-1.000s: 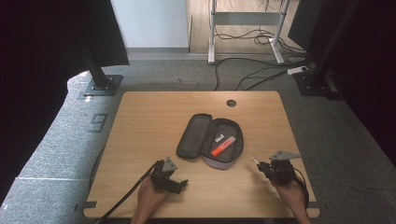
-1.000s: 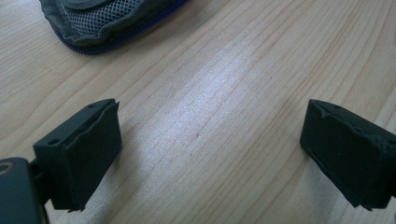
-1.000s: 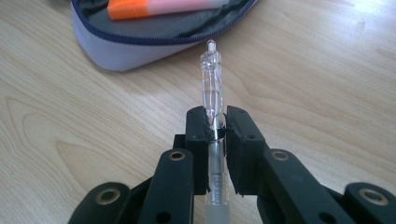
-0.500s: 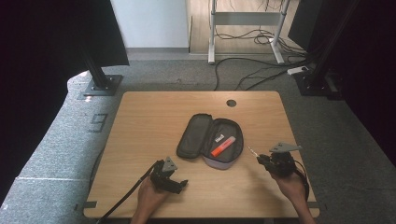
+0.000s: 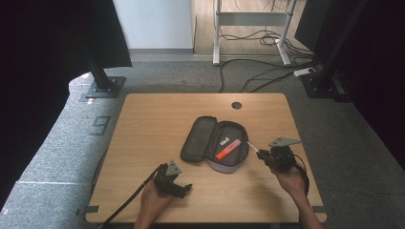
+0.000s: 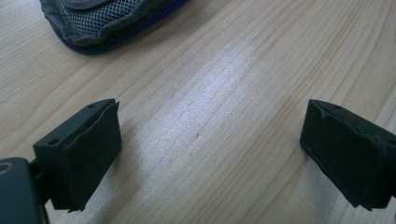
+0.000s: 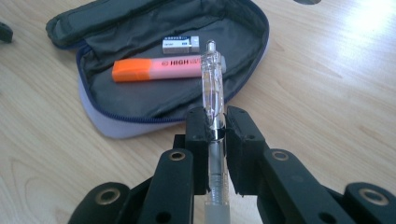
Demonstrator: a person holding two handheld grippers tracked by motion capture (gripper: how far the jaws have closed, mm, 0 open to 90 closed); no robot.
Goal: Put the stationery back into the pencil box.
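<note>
Here the right gripper (image 7: pixel 215 122) has its jaws clamped on a clear pen (image 7: pixel 212 84), which points toward the open pencil case (image 7: pixel 140 109) near the table's (image 5: pixel 143 114) middle. An orange highlighter (image 7: pixel 159 68) and a small white eraser (image 7: pixel 180 44) lie inside the case. At the near left, the left gripper (image 6: pixel 210 154) sits low over bare wood, jaws wide apart with nothing between them.

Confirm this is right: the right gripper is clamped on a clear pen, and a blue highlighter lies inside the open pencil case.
Not quite: the highlighter is orange, as the right gripper view shows. The right gripper is indeed clamped on the clear pen, and the pencil case lies open.
</note>
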